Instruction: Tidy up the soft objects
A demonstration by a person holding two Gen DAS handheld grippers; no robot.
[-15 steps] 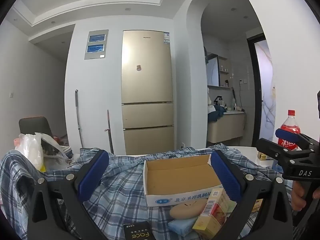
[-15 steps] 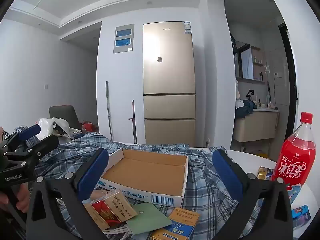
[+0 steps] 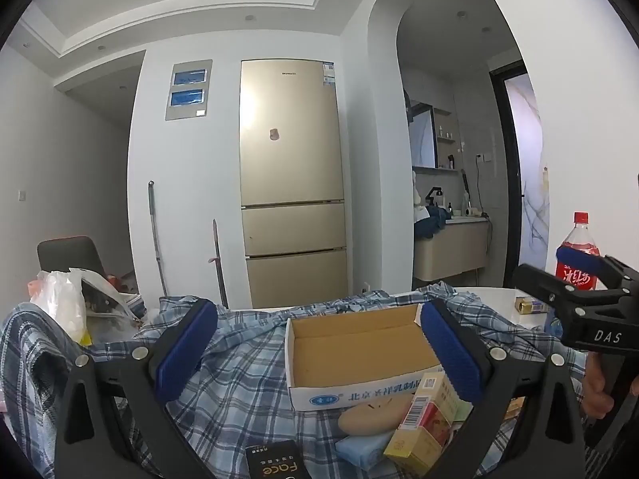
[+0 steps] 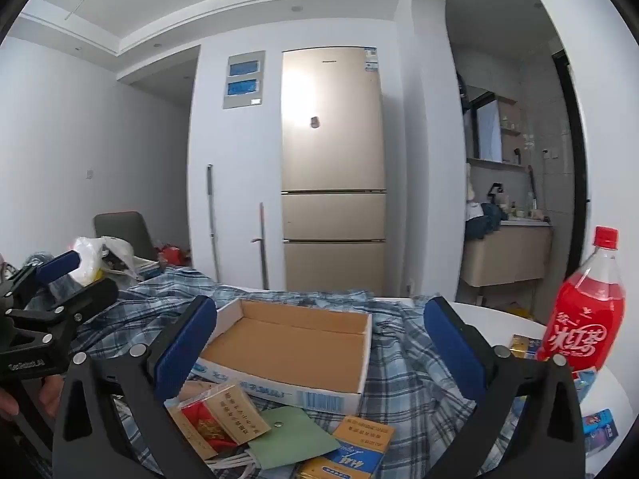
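Cardboard box [image 4: 295,343] lies empty on the plaid shirt [image 3: 239,375]; with both tongs [image 3: 319,355] [image 4: 319,353] released and holding nothing, we should first pinch the tan sponge [image 3: 373,417] just before the box.

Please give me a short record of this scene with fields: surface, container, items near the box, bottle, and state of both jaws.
surface: blue plaid cloth spread over a white table
container: open cardboard box, nothing visible inside
items near box: small cartons, green pouch, tan soft pad
bottle: red drink bottle, upright, at the right
left gripper: jaws open, holding nothing
right gripper: jaws open, holding nothing
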